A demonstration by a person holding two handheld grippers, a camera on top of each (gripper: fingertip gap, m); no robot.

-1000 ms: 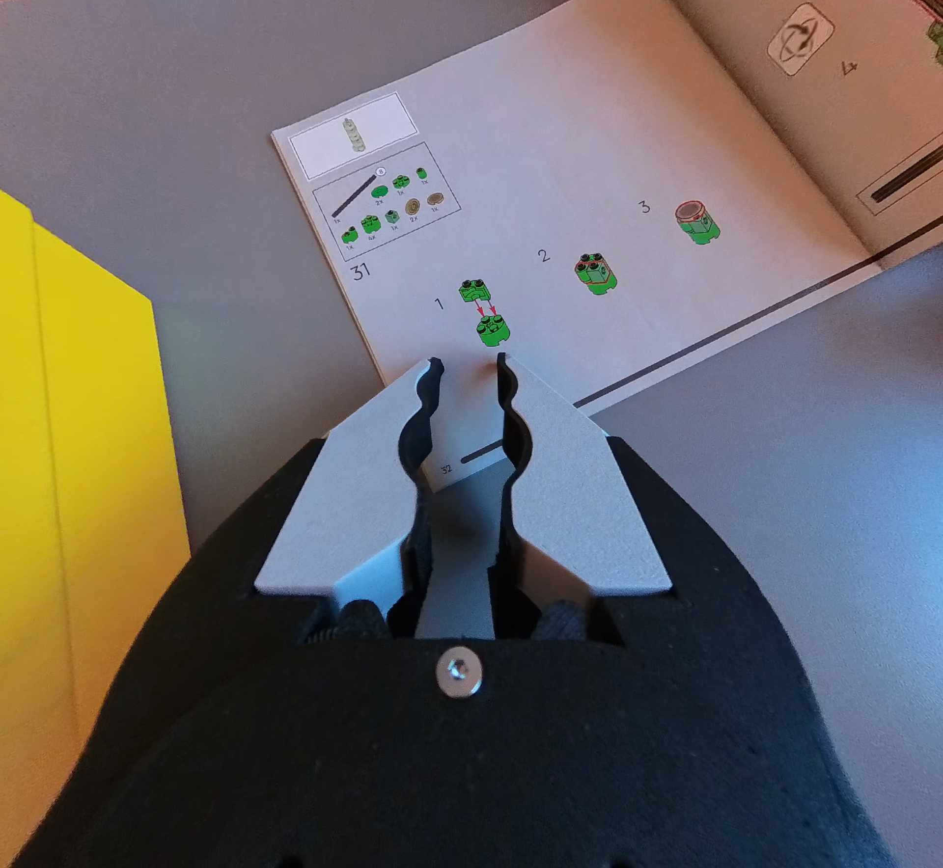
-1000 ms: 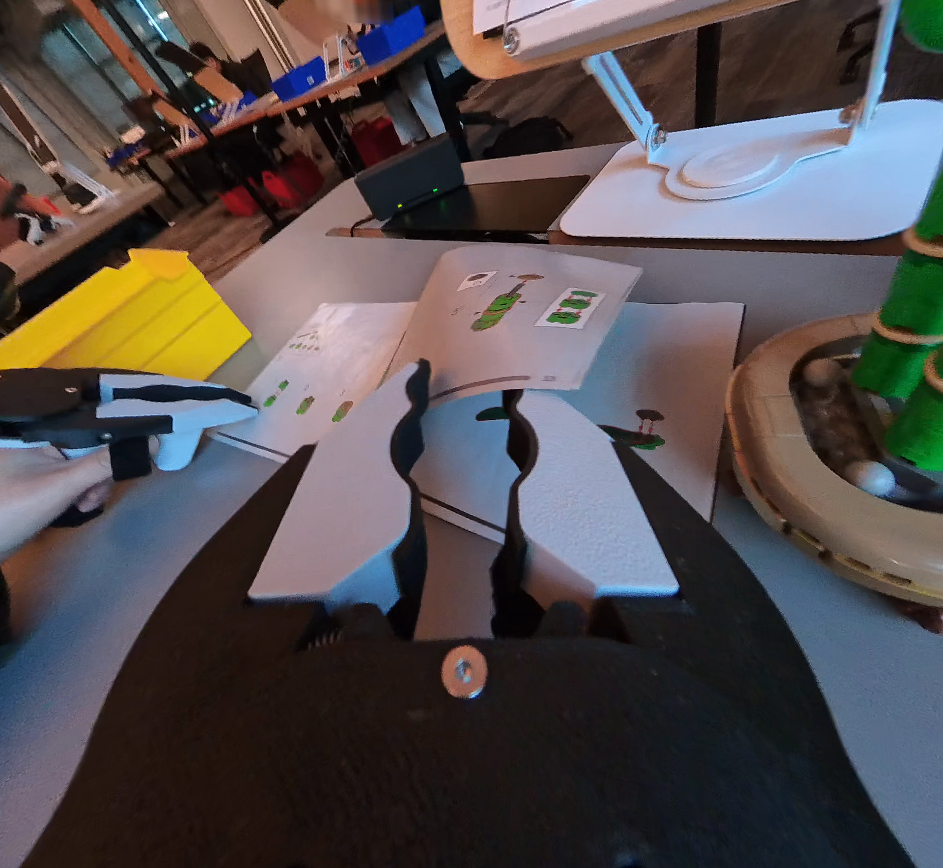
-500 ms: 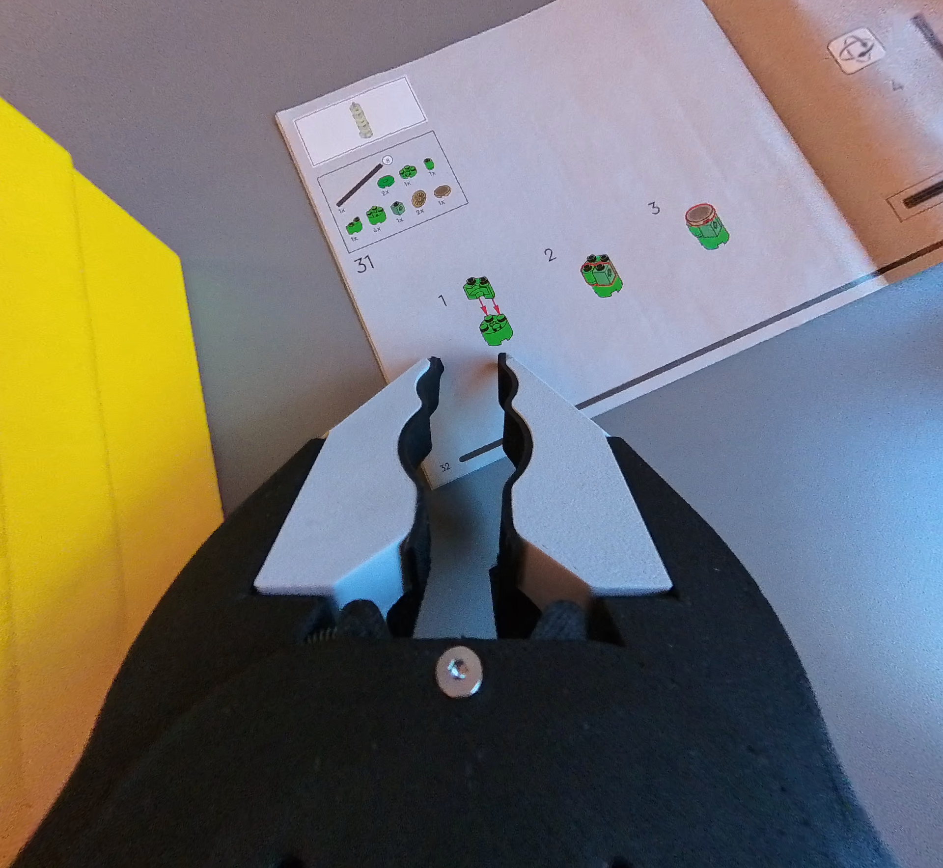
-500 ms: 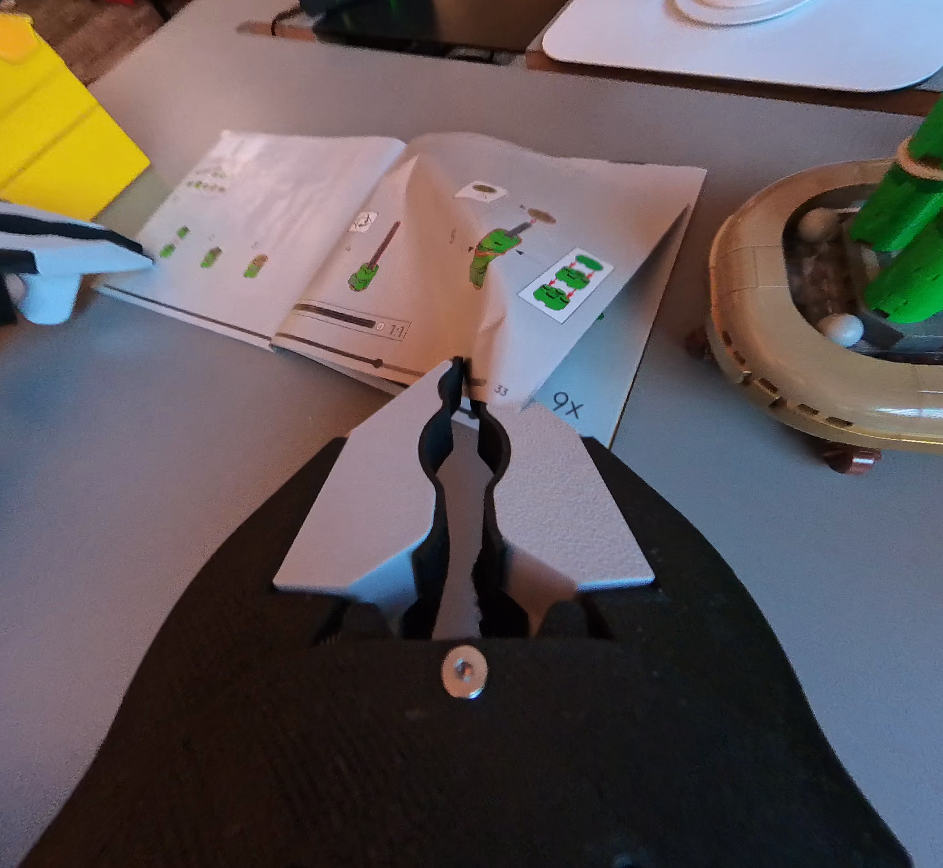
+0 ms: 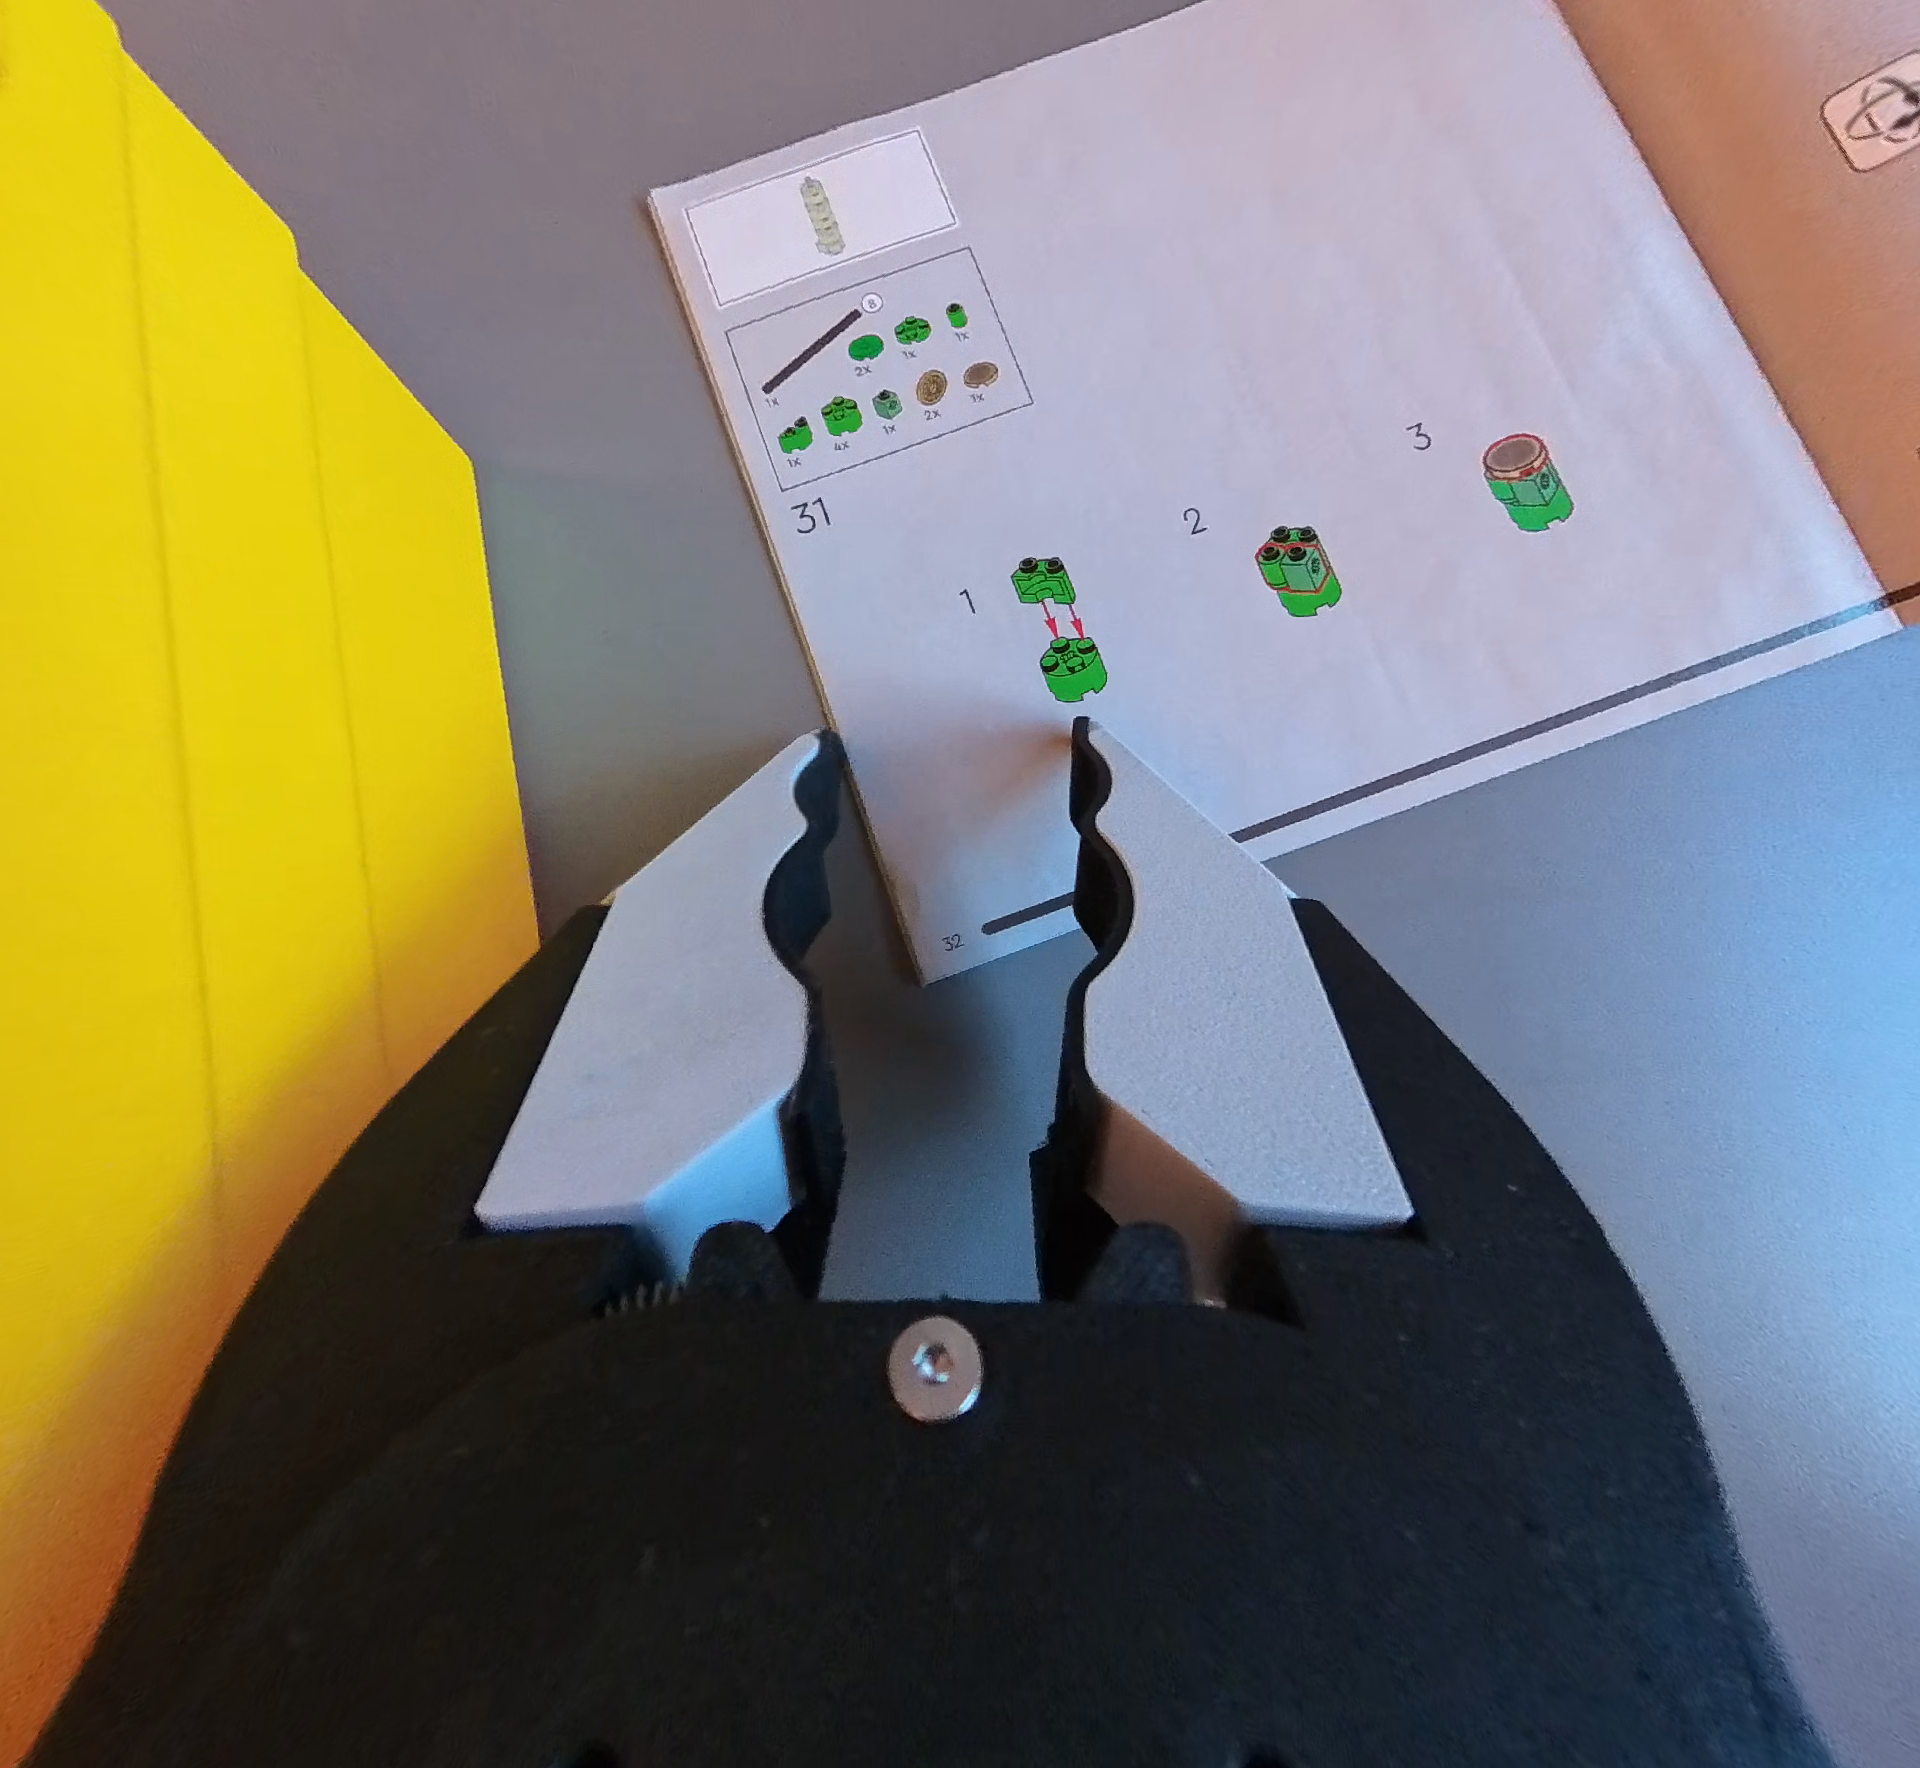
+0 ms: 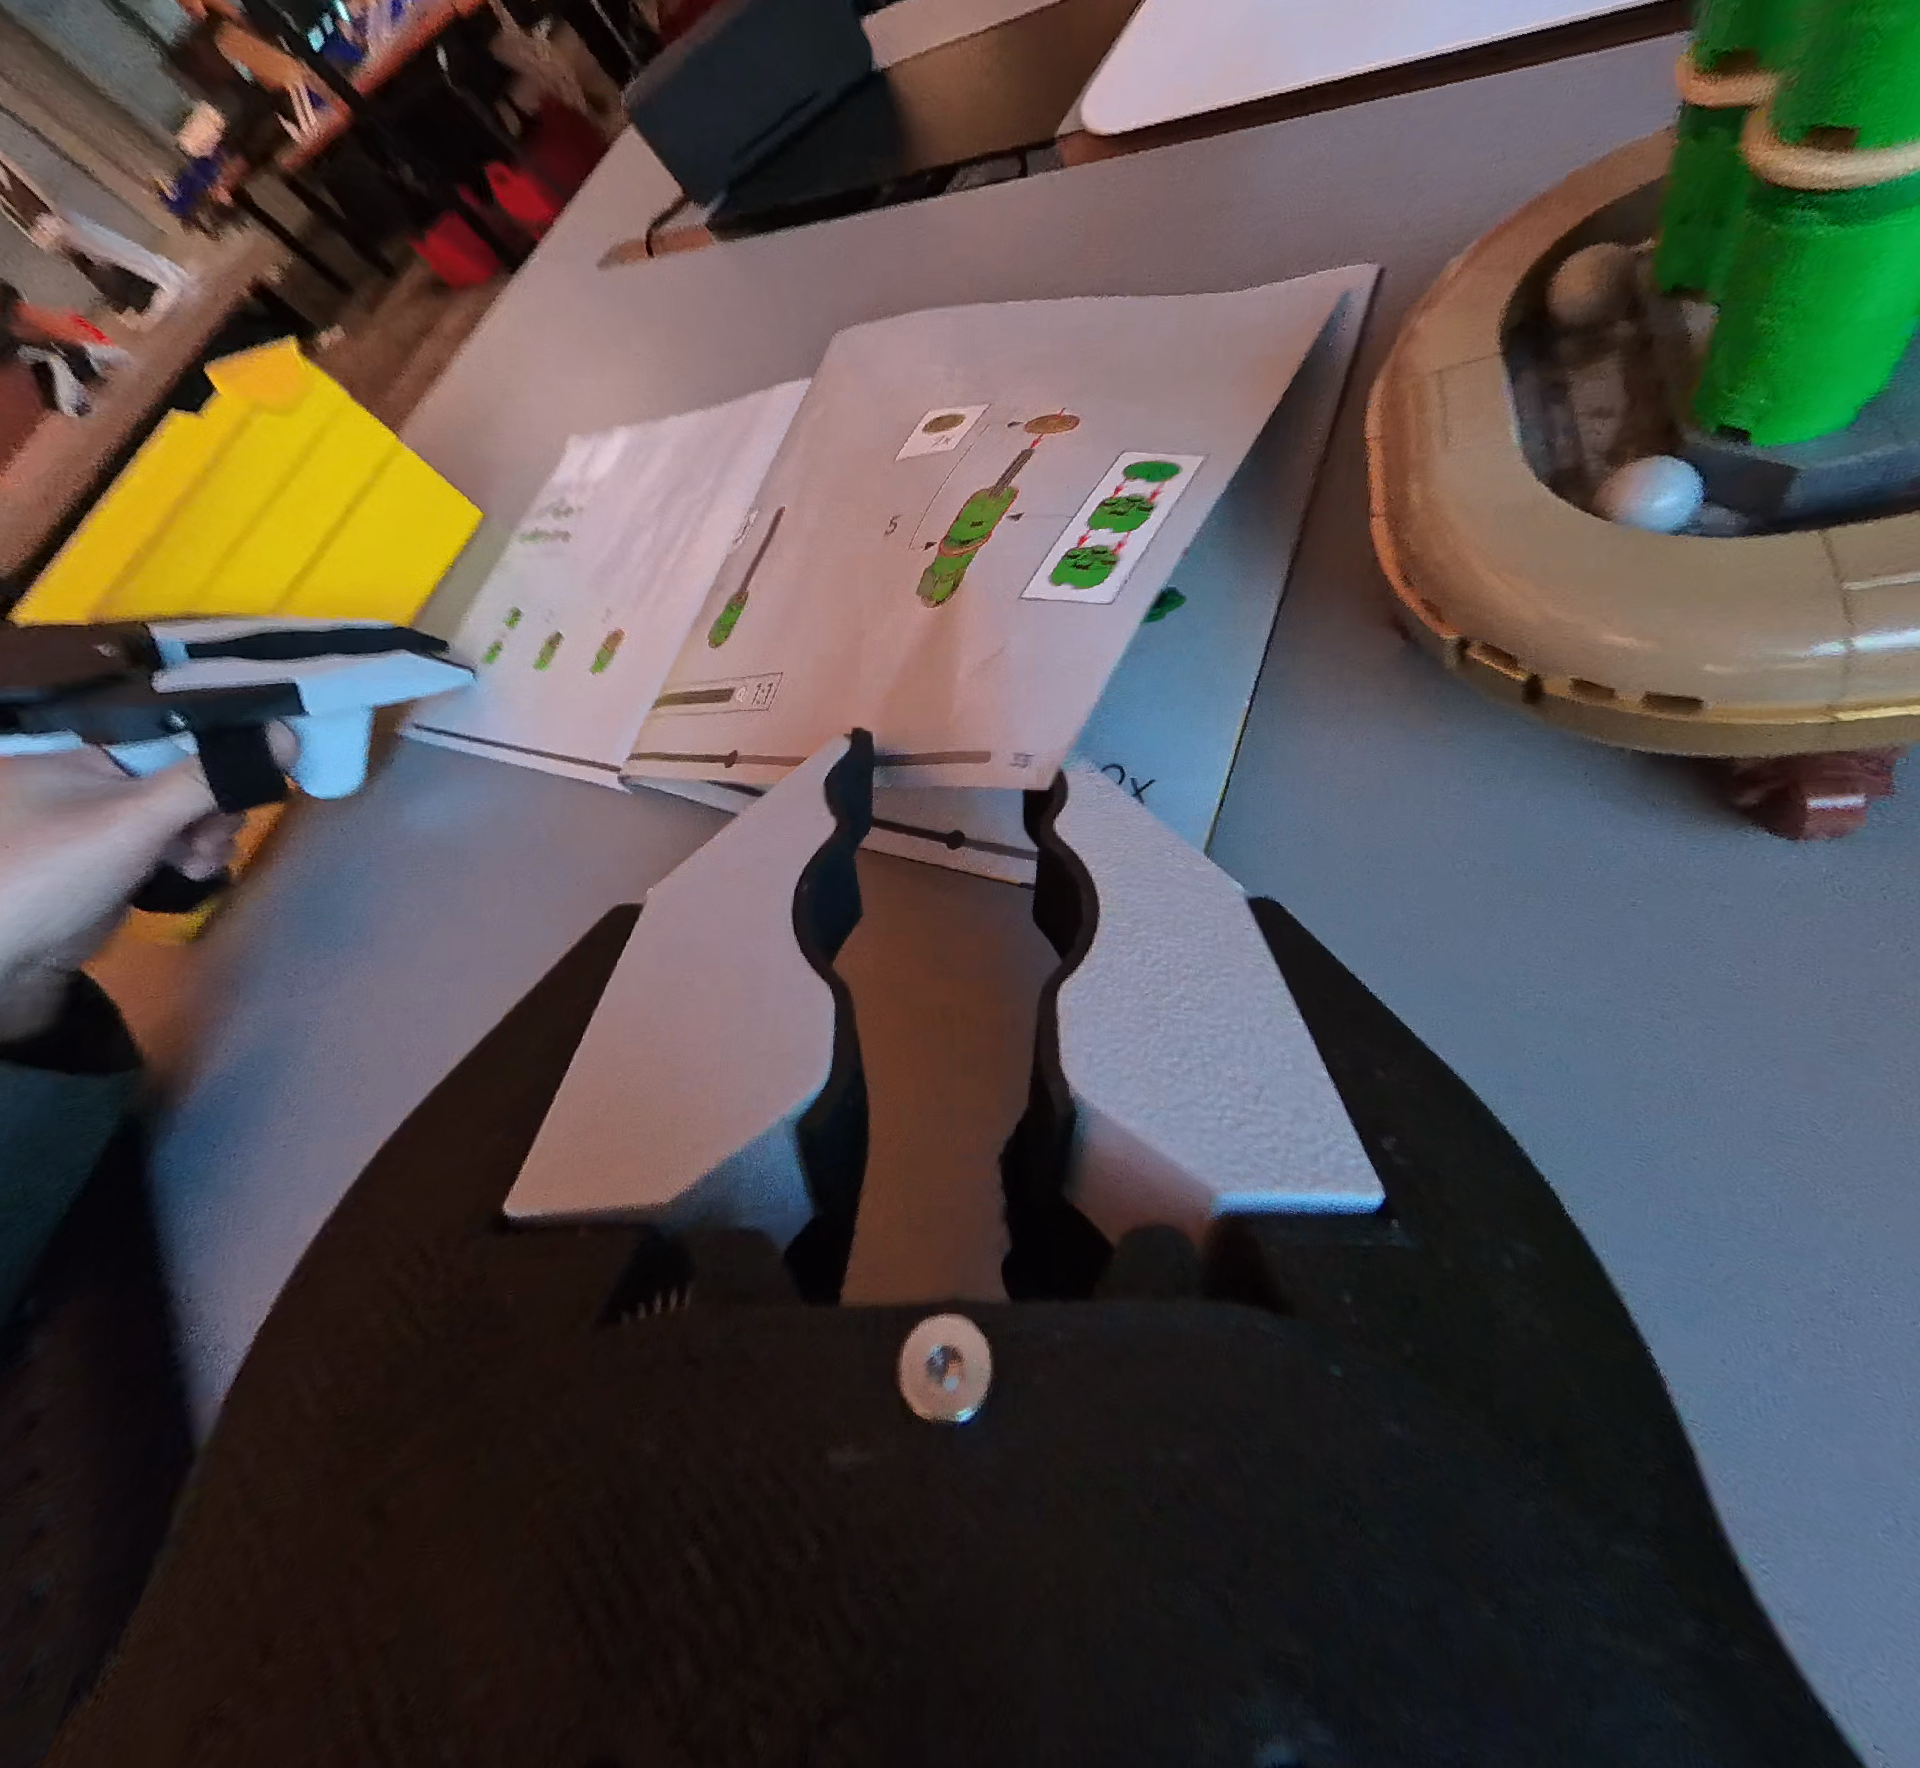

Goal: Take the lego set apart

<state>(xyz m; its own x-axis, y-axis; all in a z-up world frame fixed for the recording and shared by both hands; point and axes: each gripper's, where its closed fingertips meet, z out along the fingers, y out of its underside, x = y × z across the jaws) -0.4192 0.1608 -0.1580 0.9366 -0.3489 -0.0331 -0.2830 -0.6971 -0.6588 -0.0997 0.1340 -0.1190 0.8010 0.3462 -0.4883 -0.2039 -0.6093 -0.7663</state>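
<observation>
The lego set (image 6: pixel 1704 430) sits untouched at the desk's (image 6: pixel 1558 1043) right. Both jaws gape empty over the instruction booklet (image 6: pixel 935 555); right gripper (image 6: pixel 945 768) must swing right for the green stalk, I reckon.

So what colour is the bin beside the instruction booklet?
Bright yellow bin; clearest in the left wrist view, left of the booklet.

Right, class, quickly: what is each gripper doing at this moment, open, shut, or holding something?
Left gripper: open, empty, over the instruction booklet's corner.
Right gripper: open, empty, at the booklet's raised page.
</observation>
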